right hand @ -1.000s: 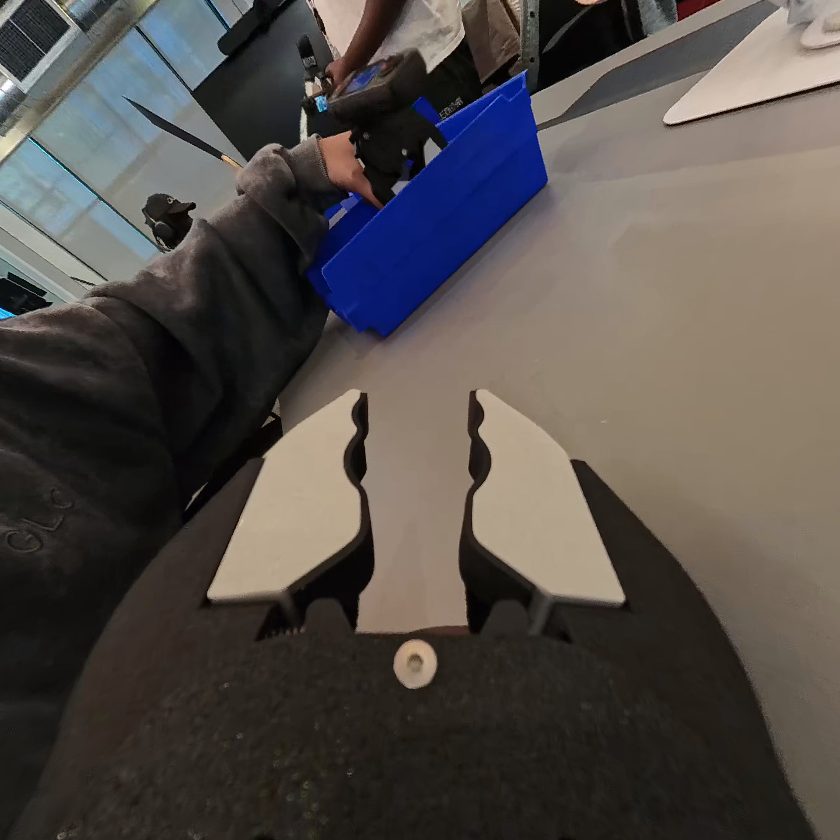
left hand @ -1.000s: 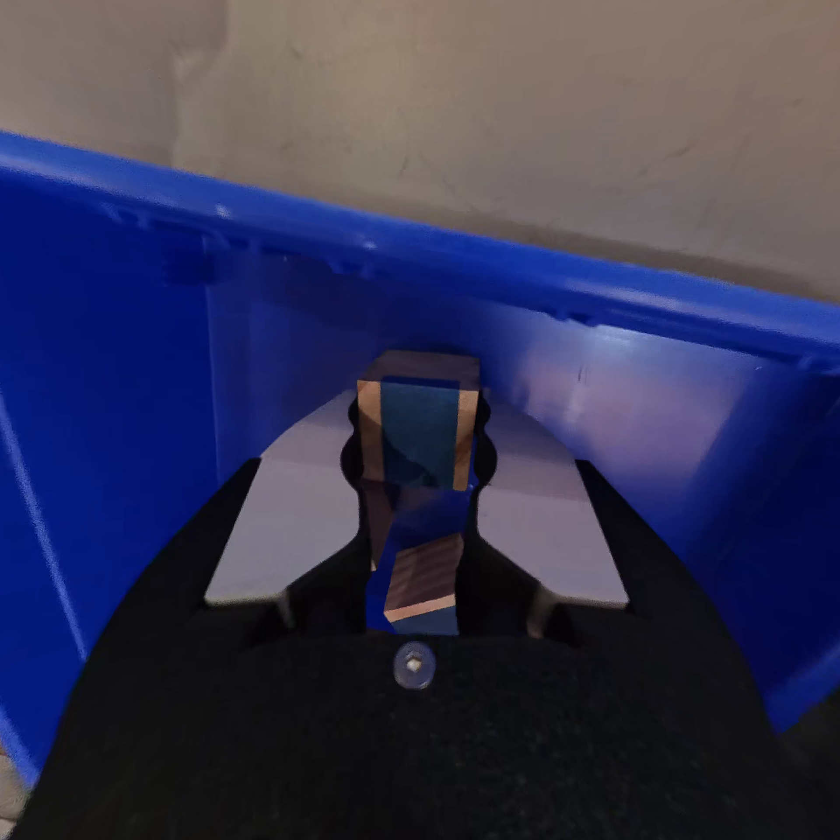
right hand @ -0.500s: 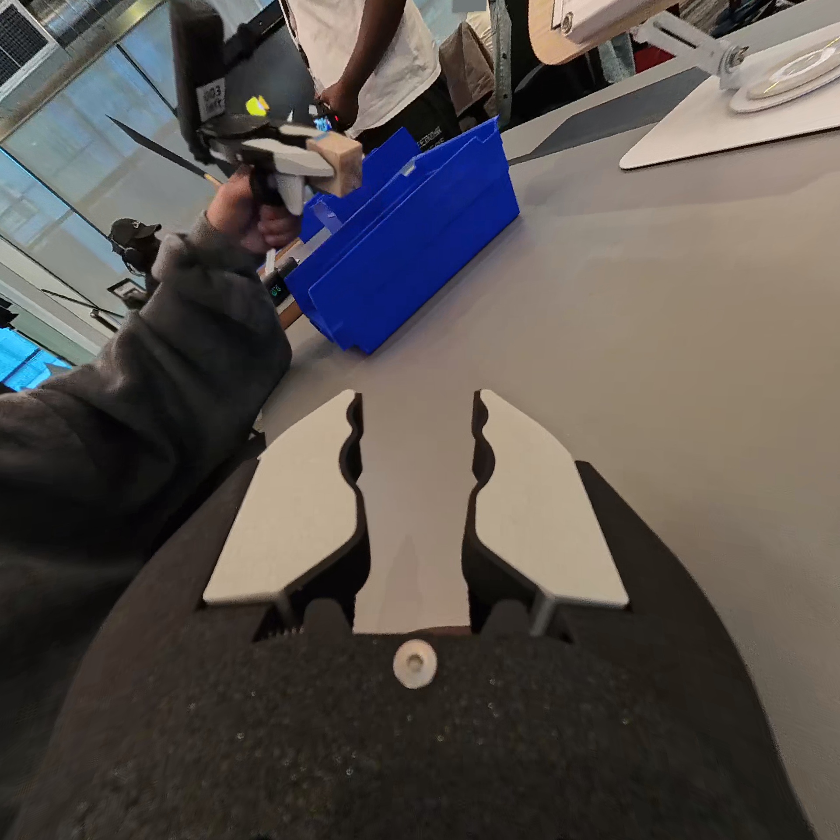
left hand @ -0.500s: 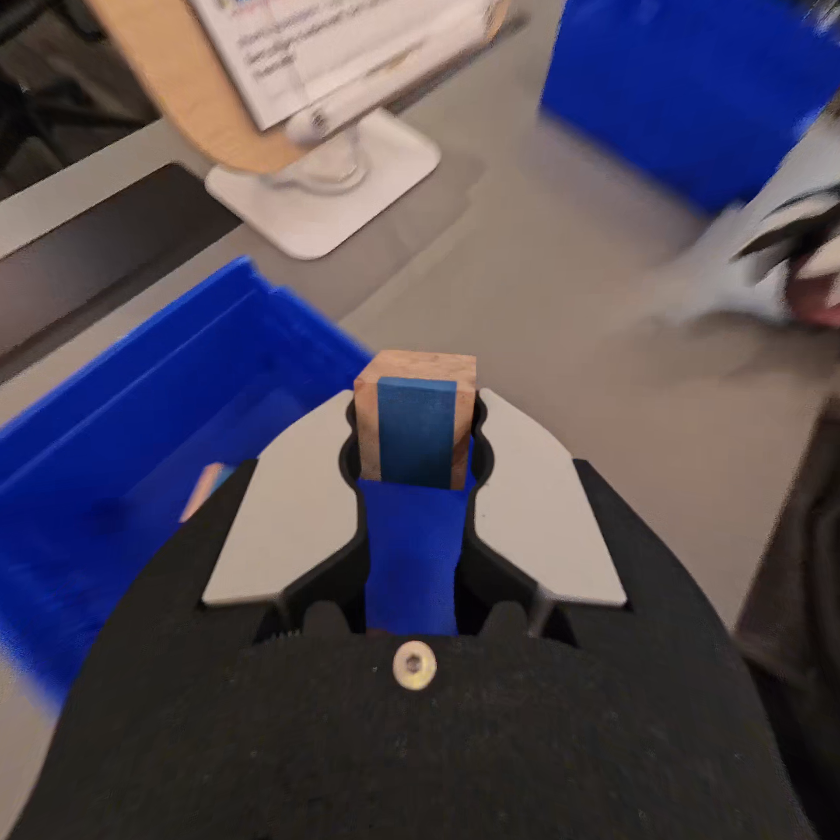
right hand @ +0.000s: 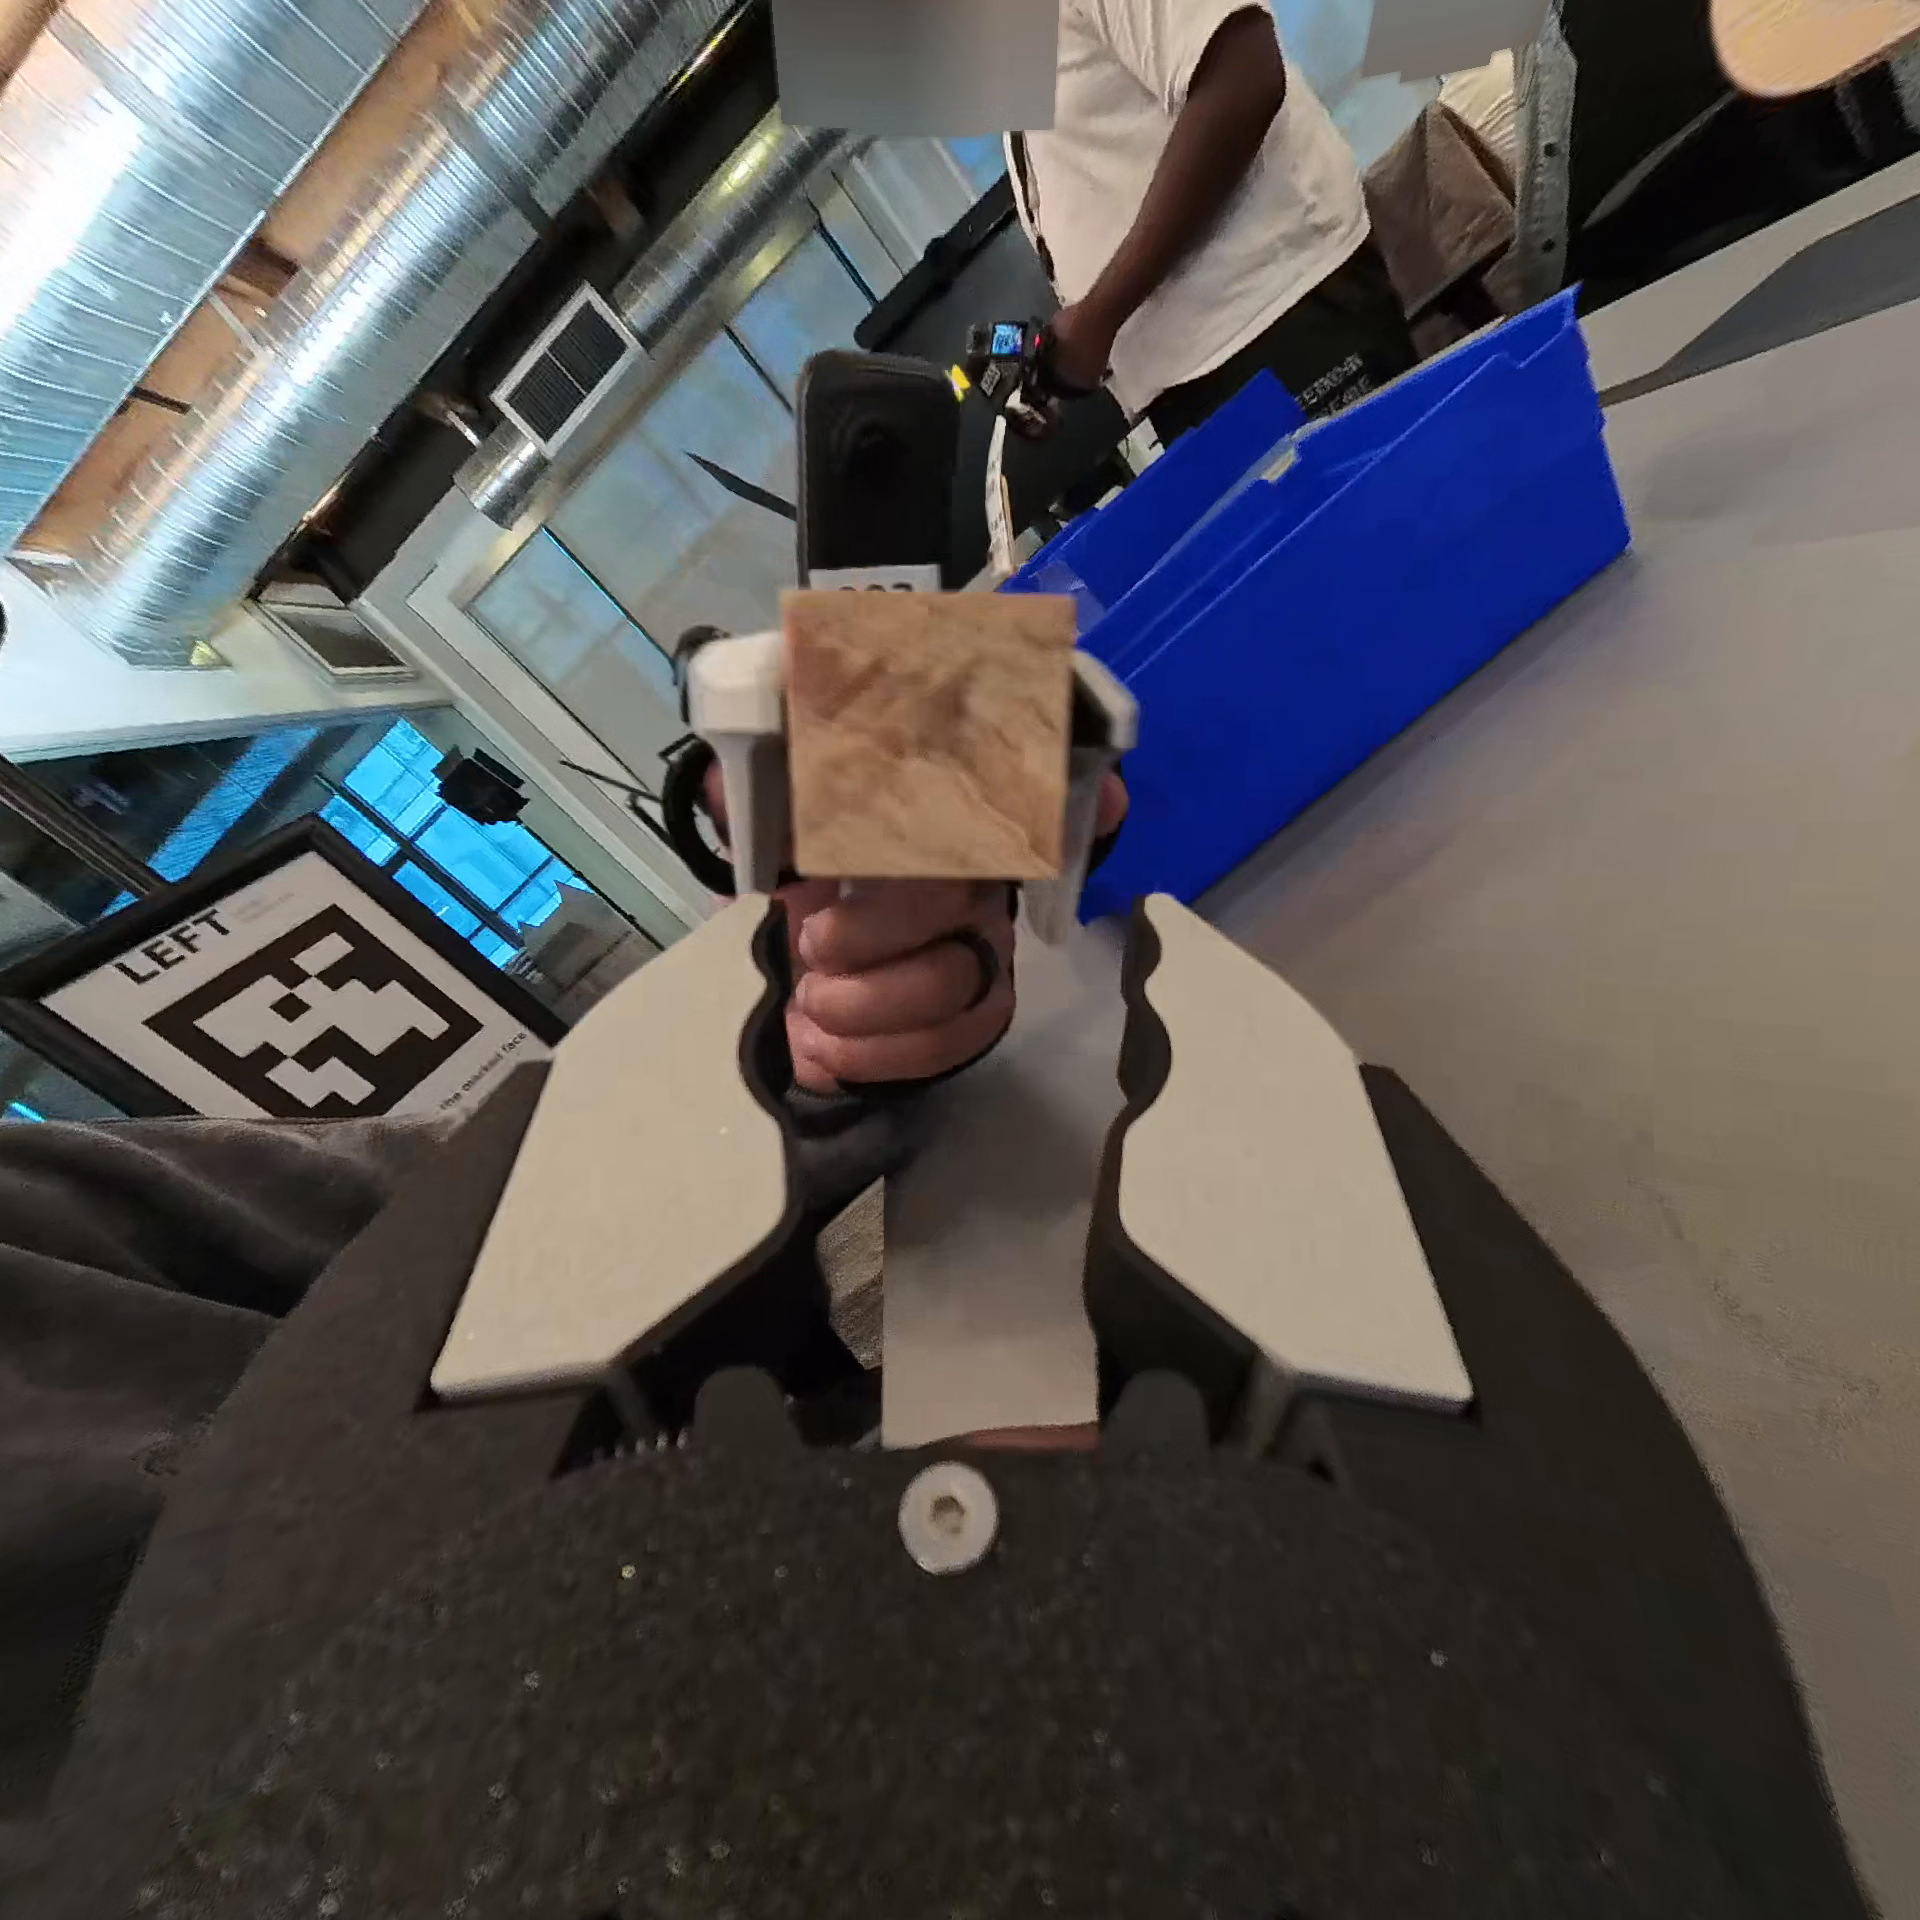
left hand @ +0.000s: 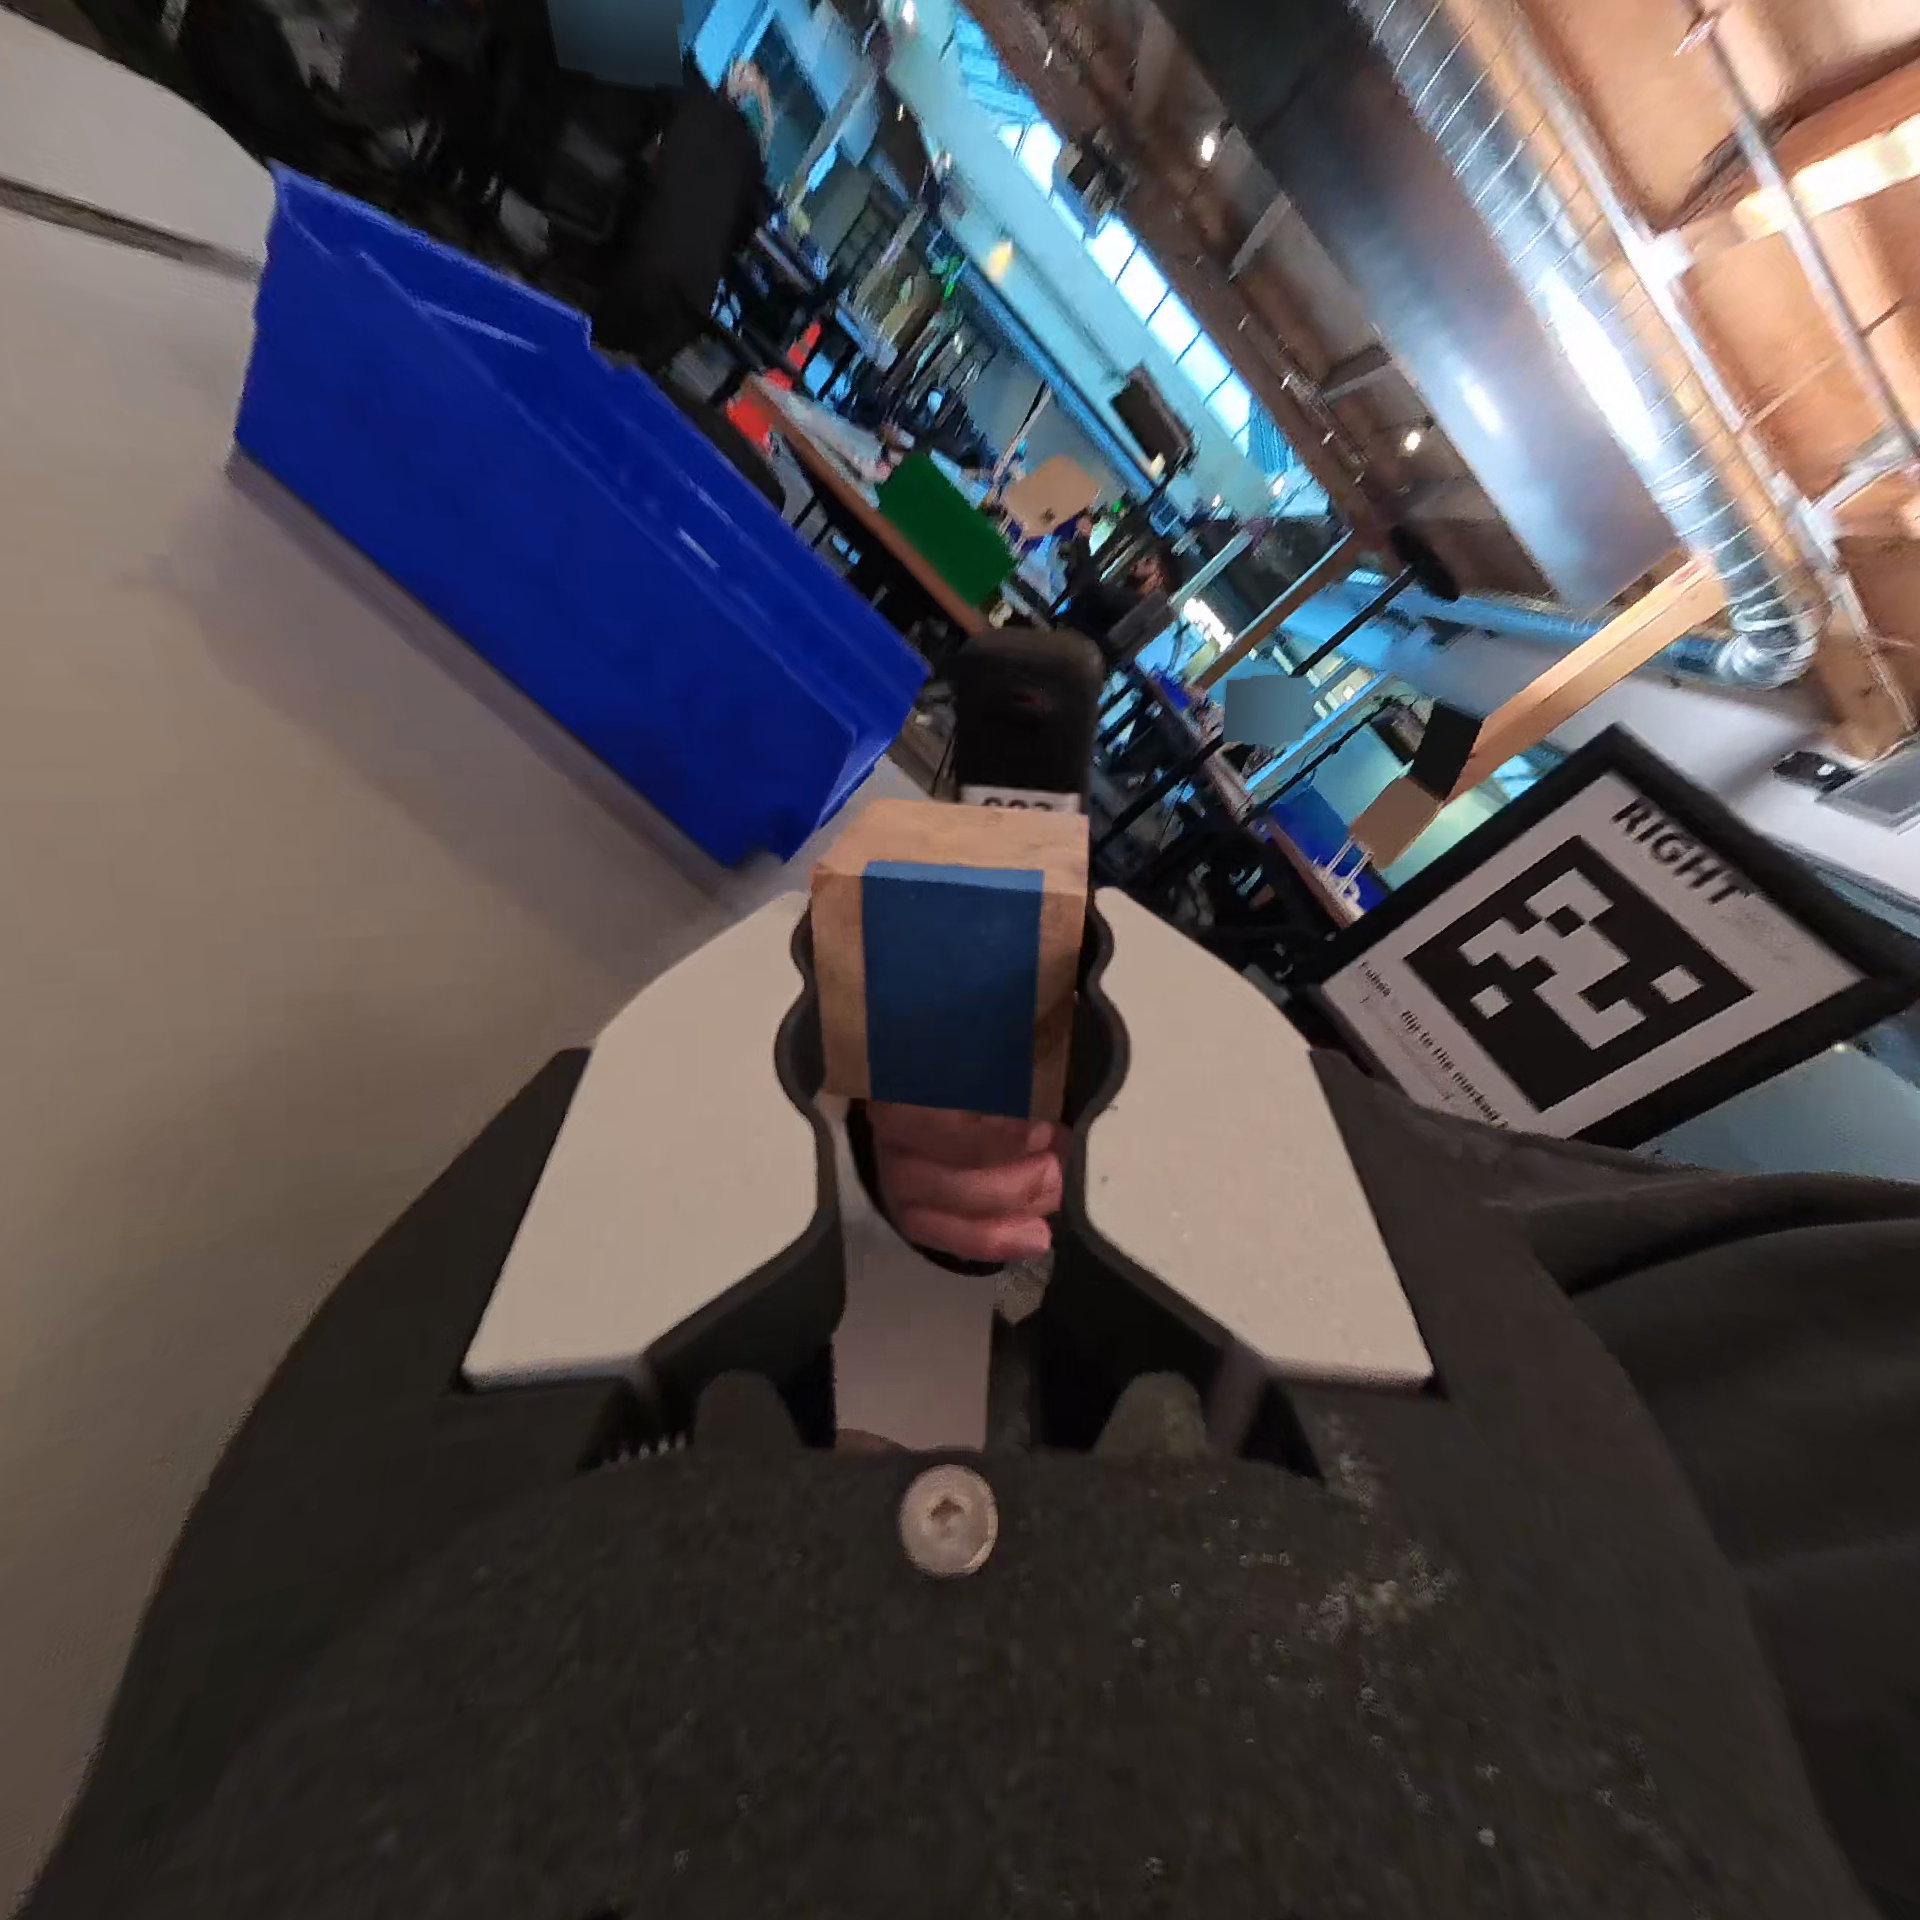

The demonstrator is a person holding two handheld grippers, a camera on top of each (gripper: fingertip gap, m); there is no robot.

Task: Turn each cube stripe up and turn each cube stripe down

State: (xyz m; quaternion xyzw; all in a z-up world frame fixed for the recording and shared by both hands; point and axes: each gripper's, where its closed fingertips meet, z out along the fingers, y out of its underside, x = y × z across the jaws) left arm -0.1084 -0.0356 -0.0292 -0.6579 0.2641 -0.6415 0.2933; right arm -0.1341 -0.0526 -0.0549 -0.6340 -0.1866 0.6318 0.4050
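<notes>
Where left view shows cube (left hand: pixel 951 987) stripe (left hand: pixel 953 987), right view plain wood.

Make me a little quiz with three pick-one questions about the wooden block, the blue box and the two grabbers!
1. Where is the wooden cube?
A. on the table
B. between the left gripper's fingers
C. in the blue bin

2. What colour is the cube's stripe?
A. red
B. green
C. blue

3. How is the right gripper?
A. open, holding nothing
B. shut on the cube
C. shut on the bin

Answers: 1 B, the fingers press both sides of the cube. 2 C, a blue band faces the left camera. 3 A, its fingers stand apart, short of the cube.
</notes>
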